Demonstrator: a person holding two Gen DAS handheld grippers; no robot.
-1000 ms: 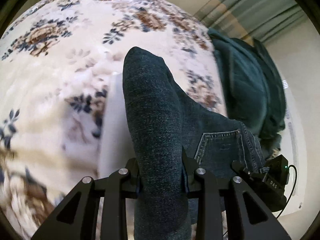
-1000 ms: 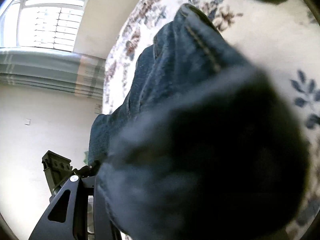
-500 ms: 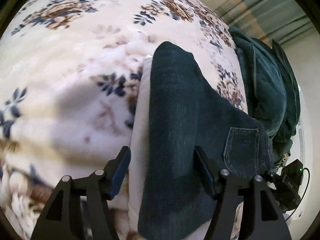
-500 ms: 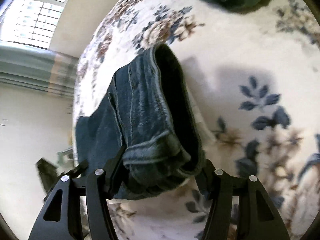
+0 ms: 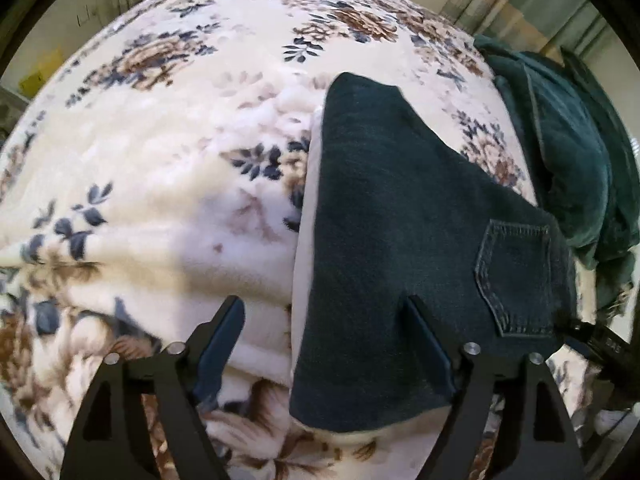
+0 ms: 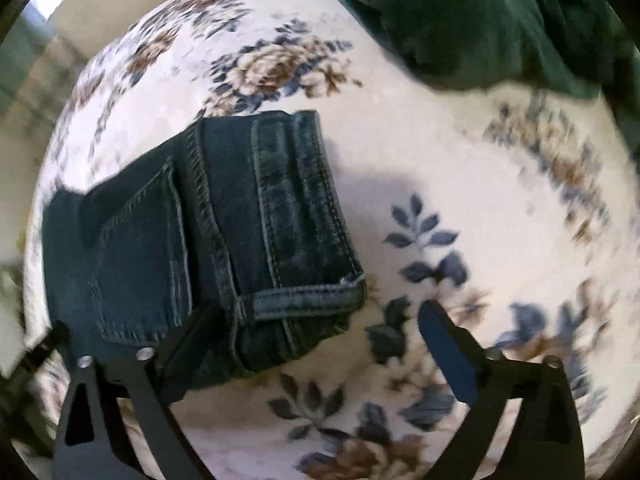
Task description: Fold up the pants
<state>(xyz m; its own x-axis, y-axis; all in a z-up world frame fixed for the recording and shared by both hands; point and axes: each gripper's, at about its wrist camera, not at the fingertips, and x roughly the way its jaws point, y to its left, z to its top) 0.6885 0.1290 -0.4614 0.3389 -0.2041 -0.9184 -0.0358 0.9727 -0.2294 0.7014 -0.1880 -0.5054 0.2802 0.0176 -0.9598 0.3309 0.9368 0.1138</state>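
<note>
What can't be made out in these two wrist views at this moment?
- Left wrist: the jeans near edge, behind the opening left gripper finger.
- Left wrist: the white layer under the jeans, mostly covered.
- Right wrist: the green fabric, cut off by the edge and blurred.
- Right wrist: the blanket pattern, blurred; right gripper opening.

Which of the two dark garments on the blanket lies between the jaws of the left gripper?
The folded denim pants with the stitched back pocket; the green velvety garment lies bunched beyond them, by the curtain.

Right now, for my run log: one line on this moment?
folded dark blue denim pants on floral blanket | left gripper opening | right gripper opening
</note>
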